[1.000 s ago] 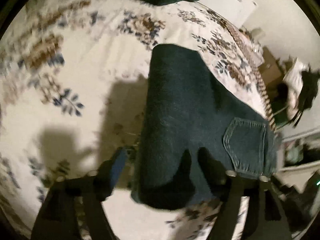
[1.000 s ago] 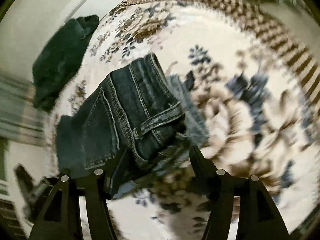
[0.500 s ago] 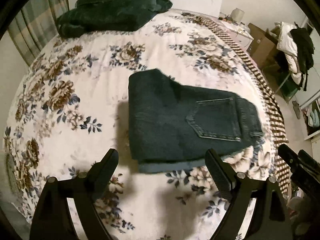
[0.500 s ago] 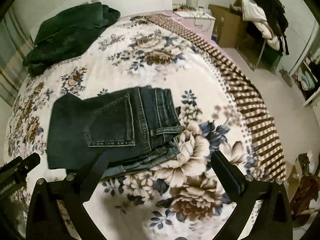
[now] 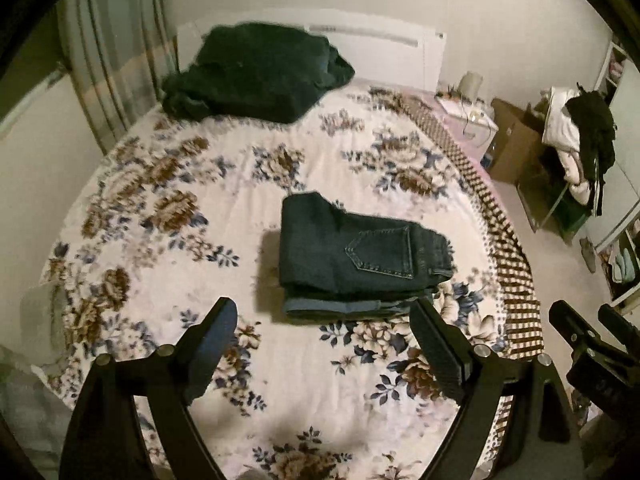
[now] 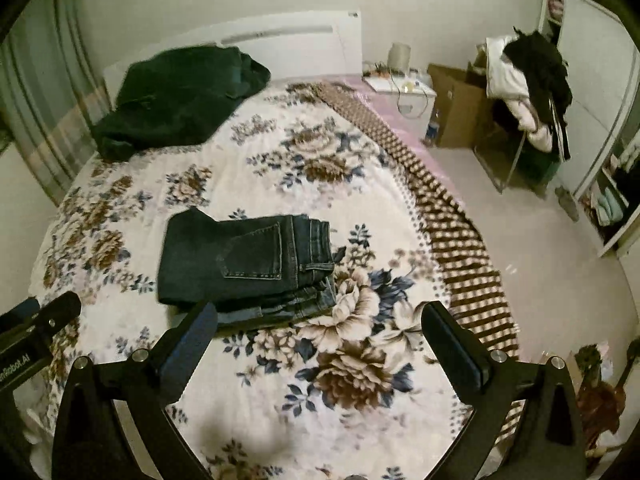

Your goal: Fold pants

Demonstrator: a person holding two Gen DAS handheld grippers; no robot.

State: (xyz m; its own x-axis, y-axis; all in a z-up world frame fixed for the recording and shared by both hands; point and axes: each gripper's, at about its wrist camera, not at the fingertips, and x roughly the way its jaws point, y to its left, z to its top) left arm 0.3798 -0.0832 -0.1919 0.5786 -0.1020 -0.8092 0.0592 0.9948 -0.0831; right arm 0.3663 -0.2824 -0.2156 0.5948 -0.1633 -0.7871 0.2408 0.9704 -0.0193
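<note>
both views were dim, with a warm yellowish indoor cast and visible grain. no lamp or other light source showed in either picture. strong fisheye distortion bowed the walls and curved the bed [image 5: 168, 248] into a dome; black vignette filled the corners. the folded pants [image 5: 352, 256] threw a soft shadow to their left side on the floral bedspread [image 6: 360, 208], and a faint dark patch lay on the cloth at the bottom centre of each frame. the floral print looked smeared and soft, most so toward the left edge. the dark green pile [image 6: 176, 100] held almost no detail. there was no glare.
</note>
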